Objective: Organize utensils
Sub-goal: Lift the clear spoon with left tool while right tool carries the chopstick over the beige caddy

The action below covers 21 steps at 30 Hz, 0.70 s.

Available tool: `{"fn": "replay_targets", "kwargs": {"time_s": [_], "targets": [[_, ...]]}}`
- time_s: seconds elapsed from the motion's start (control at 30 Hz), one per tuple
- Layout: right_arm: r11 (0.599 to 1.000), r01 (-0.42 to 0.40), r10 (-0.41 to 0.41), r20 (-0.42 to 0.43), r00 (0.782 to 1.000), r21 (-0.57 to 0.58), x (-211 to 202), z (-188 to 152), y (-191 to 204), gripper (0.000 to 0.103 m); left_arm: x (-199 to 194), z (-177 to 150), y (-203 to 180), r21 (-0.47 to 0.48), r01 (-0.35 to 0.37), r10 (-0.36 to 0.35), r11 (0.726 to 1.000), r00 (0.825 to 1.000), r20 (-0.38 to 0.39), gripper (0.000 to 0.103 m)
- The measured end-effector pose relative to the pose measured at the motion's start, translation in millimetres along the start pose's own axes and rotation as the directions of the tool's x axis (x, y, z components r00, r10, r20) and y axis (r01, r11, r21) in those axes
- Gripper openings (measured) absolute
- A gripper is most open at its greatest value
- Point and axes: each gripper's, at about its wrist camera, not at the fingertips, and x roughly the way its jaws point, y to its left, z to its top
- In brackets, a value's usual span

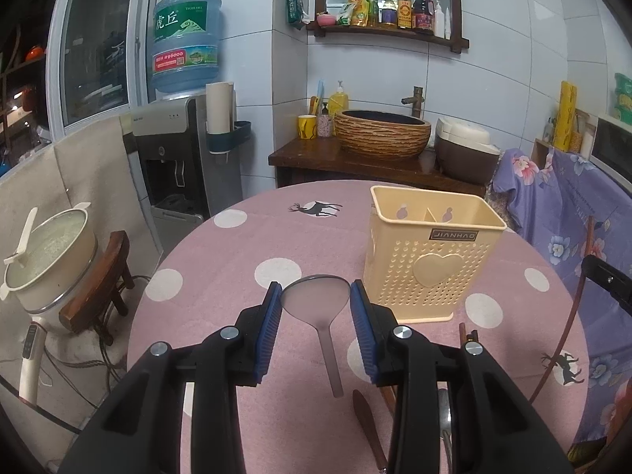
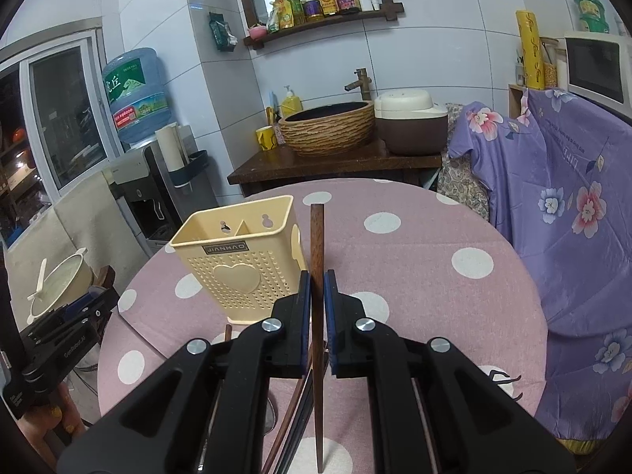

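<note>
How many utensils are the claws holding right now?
2: a clear paddle in the left claw, and a wooden chopstick in the right claw. A second chopstick could be hidden behind it.

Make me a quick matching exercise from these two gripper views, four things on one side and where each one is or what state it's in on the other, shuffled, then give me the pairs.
Things:
1. translucent rice paddle
2. wooden chopstick
3. yellow utensil holder
4. dark wooden spoon

States:
A. lying flat on the pink tablecloth
B. standing upright on the table, nothing in it
C. clamped in the right gripper
D. held between the left gripper jaws by its wide head

Pairs: 1-D, 2-C, 3-B, 4-A
</note>
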Motion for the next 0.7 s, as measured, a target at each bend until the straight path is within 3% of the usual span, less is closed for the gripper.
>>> {"fn": "replay_targets", "kwargs": {"time_s": [0.37, 0.6, 0.7], "targets": [[0.999, -0.039, 0.039, 0.021, 0.999, -0.008, -12, 33, 6, 0.008, -11, 31, 0, -0.005, 0.065, -0.065, 0.998, 0.998, 0.014, 0.036], [0.995, -0.092, 0.094, 0.086, 0.992, -0.033, -34, 97, 28, 0.008, -33, 92, -5, -0.011, 0.145, -0.143, 0.989, 0.987, 0.074, 0.036], [0.996, -0.078, 0.085, 0.153, 0.985, -0.051, -42, 129, 41, 0.008, -38, 122, -12, -0.014, 0.148, -0.145, 0.989, 0.982, 0.121, 0.036]]}}
